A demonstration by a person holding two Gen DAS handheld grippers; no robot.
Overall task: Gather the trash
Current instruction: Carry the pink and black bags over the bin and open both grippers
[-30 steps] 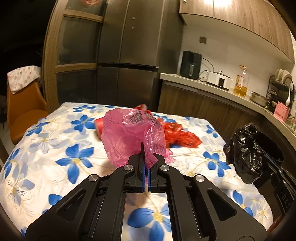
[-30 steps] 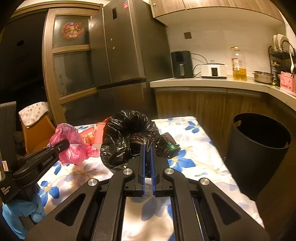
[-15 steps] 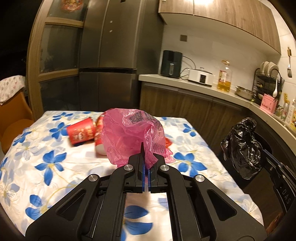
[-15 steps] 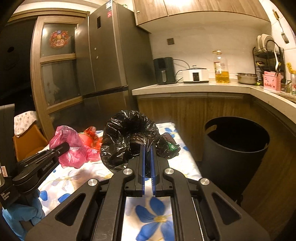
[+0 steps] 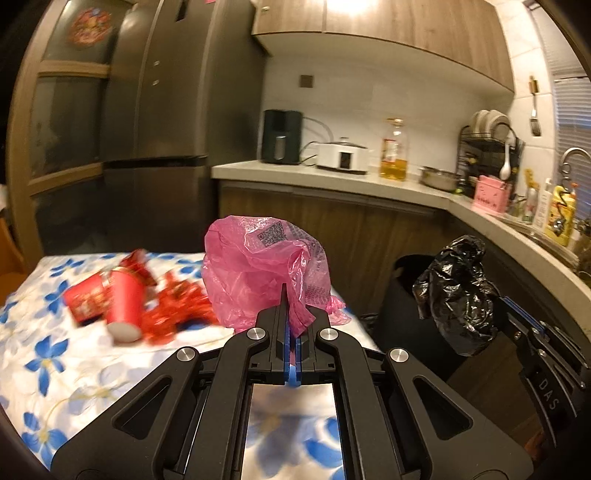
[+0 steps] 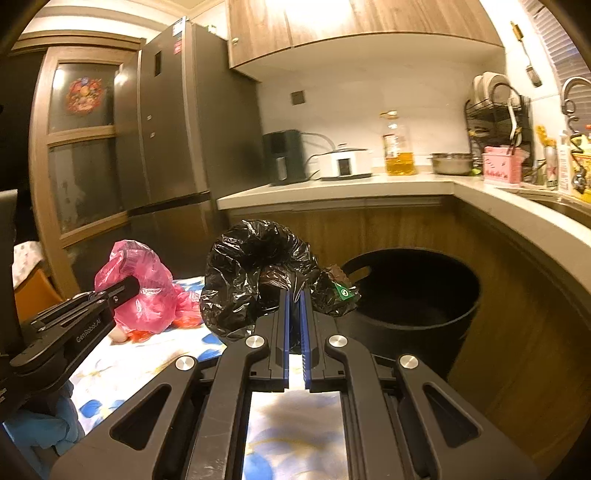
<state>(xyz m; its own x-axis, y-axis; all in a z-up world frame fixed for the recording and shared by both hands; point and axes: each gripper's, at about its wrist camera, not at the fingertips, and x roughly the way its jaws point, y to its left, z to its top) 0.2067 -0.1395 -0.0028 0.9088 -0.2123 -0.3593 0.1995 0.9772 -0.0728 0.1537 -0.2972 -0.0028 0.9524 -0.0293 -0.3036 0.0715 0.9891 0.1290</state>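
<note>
A dim kitchen is lit warmly from under wooden wall cupboards (image 6: 362, 22). A tall grey fridge (image 6: 173, 129) is set beside a curved pale countertop (image 6: 332, 190).

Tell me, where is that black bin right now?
The black bin stands on the floor, right of the flowered table and against the wooden counter cabinets, just beyond the black bag pinched in the right tool.
</note>
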